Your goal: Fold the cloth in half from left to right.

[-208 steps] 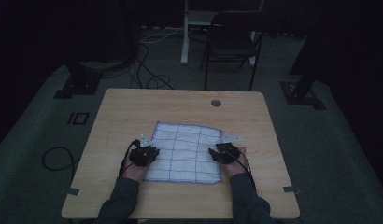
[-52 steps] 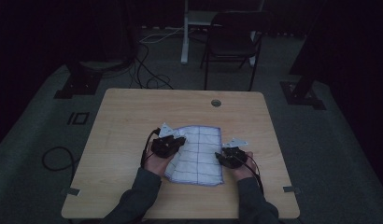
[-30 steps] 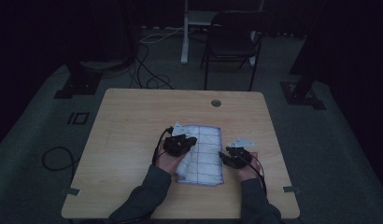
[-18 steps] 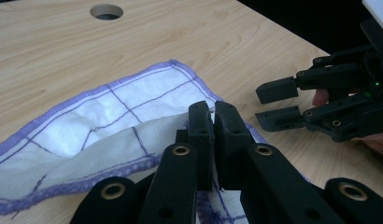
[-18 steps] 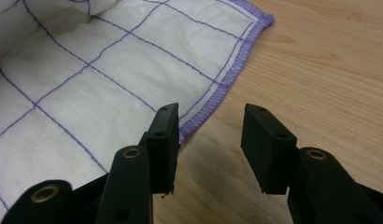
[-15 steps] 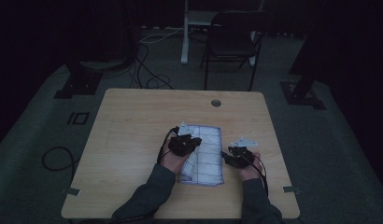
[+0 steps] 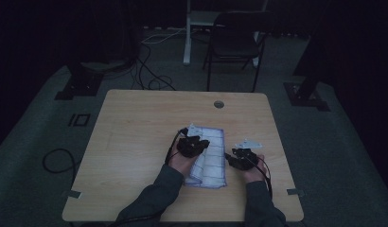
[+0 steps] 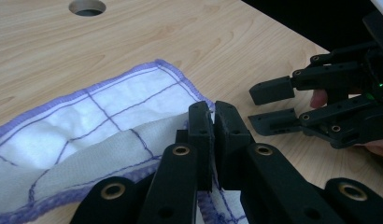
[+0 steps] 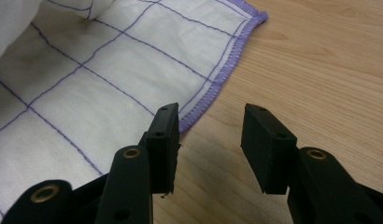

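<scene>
White cloth [image 7: 208, 158] with a purple grid lies partly folded on the wooden table [image 7: 135, 137], near its front edge. Left gripper [image 8: 213, 128] pinches the cloth's lifted hem. Right gripper [image 9: 208, 144], jaws spread, hovers just beside the cloth's right edge.

High view very dim, murky; both gripper views bright, sharp, soft shadows.

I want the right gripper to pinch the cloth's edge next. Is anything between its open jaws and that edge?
Nothing visible. The right gripper is open over bare table, with the cloth and its purple hem beside one jaw.
</scene>
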`<state>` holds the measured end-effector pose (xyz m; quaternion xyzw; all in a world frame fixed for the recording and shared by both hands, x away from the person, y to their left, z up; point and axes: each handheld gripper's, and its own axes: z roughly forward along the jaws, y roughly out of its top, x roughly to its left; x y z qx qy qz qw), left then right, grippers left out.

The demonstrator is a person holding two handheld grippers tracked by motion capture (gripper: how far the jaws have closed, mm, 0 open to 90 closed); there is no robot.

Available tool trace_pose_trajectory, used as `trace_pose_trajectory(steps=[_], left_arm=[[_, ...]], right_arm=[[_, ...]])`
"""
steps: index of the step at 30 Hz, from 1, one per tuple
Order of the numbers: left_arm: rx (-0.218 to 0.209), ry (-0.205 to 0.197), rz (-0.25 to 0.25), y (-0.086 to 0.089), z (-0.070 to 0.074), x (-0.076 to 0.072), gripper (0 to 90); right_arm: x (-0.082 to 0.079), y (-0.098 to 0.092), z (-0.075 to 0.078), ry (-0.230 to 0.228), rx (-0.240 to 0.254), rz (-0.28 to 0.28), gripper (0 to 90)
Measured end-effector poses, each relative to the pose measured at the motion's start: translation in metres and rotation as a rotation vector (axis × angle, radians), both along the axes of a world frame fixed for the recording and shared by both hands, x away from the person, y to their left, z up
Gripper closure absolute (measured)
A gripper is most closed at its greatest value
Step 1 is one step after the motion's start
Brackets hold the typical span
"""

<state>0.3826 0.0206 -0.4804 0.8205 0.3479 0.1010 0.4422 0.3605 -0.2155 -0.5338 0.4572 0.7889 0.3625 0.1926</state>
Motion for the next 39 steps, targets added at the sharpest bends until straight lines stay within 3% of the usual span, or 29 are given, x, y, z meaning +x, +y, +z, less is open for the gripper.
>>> trace_pose_trajectory(steps=[19, 39], left_arm=[[0.006, 0.012, -0.011, -0.018, -0.002, 0.005, 86.9], [0.041, 0.049, -0.032, -0.043, -0.019, 0.009, 86.7]], right_arm=[[0.002, -0.003, -0.002, 0.009, 0.007, -0.015, 57.0], [0.003, -0.008, -0.003, 0.018, 0.013, -0.038, 57.0]])
